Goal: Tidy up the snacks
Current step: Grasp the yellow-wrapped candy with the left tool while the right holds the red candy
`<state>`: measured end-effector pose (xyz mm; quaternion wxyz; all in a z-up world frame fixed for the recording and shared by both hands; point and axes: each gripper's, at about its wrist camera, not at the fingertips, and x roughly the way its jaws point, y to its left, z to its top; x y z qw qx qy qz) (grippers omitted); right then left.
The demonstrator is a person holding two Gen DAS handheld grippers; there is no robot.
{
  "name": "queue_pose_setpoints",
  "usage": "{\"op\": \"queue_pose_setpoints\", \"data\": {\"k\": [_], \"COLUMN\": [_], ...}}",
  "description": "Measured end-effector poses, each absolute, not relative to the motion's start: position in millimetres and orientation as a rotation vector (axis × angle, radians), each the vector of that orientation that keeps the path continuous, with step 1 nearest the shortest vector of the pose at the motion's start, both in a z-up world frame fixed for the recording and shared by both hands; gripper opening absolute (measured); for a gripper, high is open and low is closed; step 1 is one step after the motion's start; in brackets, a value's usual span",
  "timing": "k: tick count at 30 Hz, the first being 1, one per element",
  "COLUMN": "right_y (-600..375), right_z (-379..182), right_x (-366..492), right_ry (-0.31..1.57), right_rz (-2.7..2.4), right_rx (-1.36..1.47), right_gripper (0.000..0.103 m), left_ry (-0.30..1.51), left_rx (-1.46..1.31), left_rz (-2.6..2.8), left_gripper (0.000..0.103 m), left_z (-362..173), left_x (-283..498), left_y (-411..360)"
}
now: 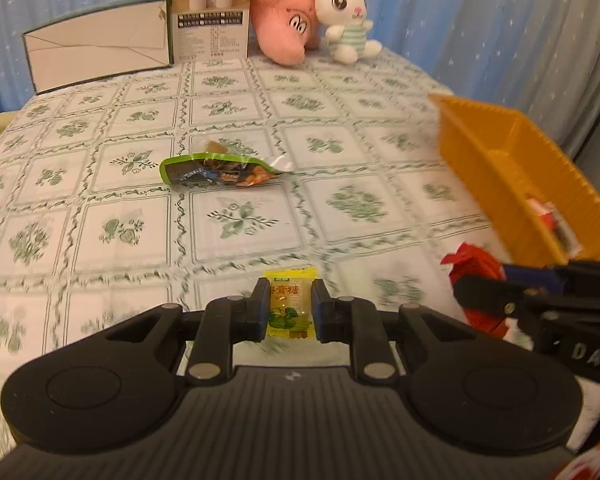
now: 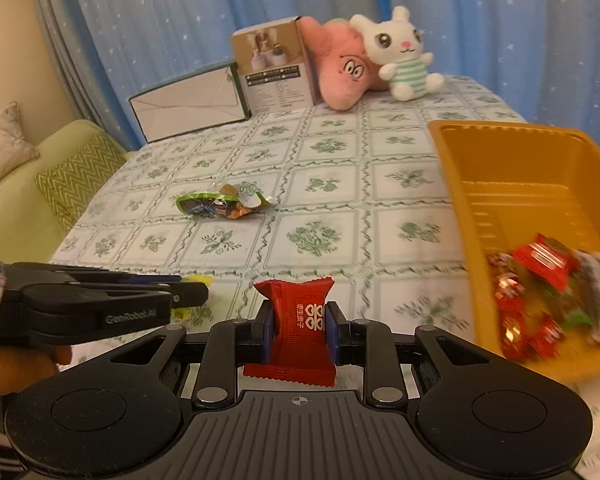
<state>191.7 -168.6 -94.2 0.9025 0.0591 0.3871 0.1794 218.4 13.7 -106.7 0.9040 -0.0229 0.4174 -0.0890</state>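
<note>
My left gripper [image 1: 290,308] is shut on a small yellow candy packet [image 1: 290,304] above the tablecloth. My right gripper [image 2: 300,330] is shut on a red candy packet [image 2: 300,328]; that packet also shows at the right of the left wrist view [image 1: 476,268]. The orange tray [image 2: 512,160] stands at the right and holds several red and dark wrapped snacks [image 2: 548,292]; its wall also shows in the left wrist view [image 1: 496,176]. A green snack pouch [image 1: 216,170] lies mid-table, with a small clear-wrapped snack behind it; the pouch shows in the right wrist view too [image 2: 220,204].
At the table's far edge stand a flat box [image 1: 96,52], a tall carton [image 1: 210,12], a pink plush [image 1: 284,20] and a white rabbit plush [image 1: 346,16]. A blue curtain hangs behind. A green sofa [image 2: 48,196] stands left of the table.
</note>
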Motion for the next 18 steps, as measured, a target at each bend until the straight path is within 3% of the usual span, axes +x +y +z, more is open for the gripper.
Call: {"op": "queue_pose_setpoints", "data": {"k": [18], "right_y": [-238.9], "right_z": [-32.5], "right_x": [122.6], "right_ry": [0.741], "right_rz": [0.219], "right_rx": [0.183], "right_gripper": [0.027], "left_ry": [0.772], "left_rx": [-0.040], "left_rz": [-0.232], "left_gripper": [0.019], "left_z": [-36.6], "left_x": [134.3], "left_y": [-61.7]}}
